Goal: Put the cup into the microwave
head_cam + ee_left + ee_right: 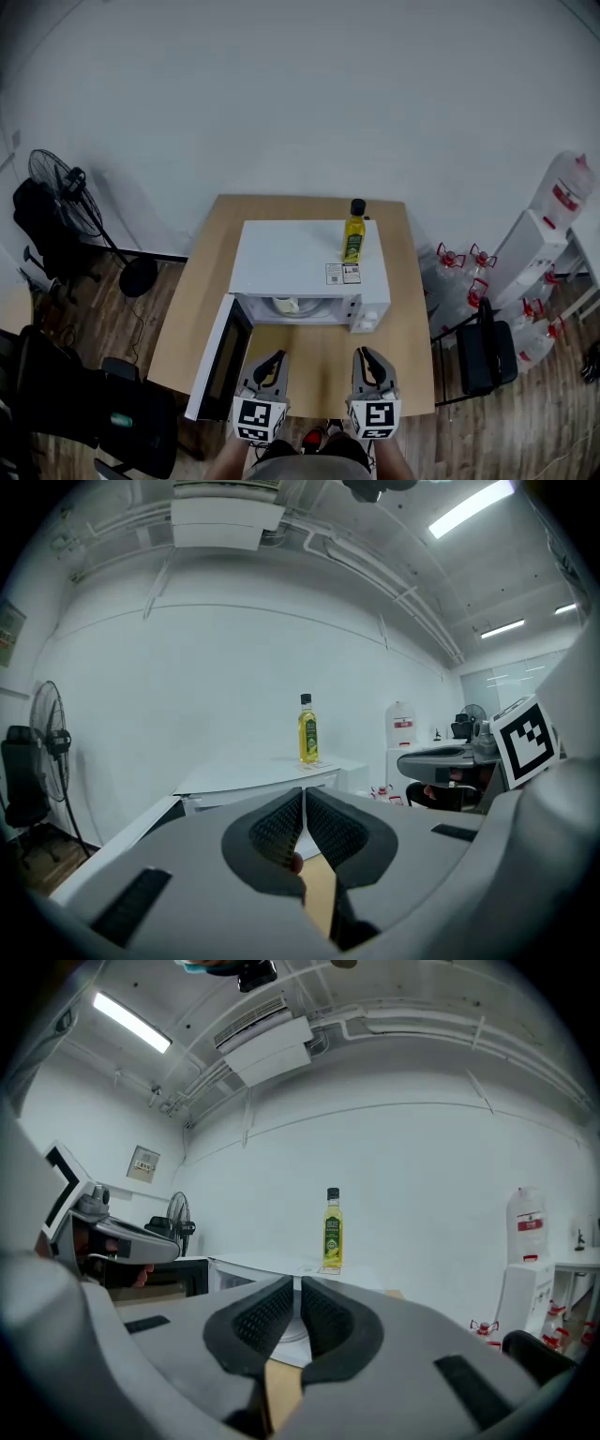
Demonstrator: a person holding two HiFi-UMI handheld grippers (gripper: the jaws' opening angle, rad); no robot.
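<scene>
Two claws, left (274,360) and right (367,358), each with jaws together and empty, held over the surface (319,364). One cup (286,305), small and pale, lies ahead of and between both claws, inside the open microwave (309,258). Probably light, rigid and smooth-walled; pinch across the rim, gently. Material too small to tell.

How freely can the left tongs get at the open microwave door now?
Probably yes, freely: the door stands open right beside the left tongs, and the head view shows nothing between them. The tongs are shut and empty.
</scene>
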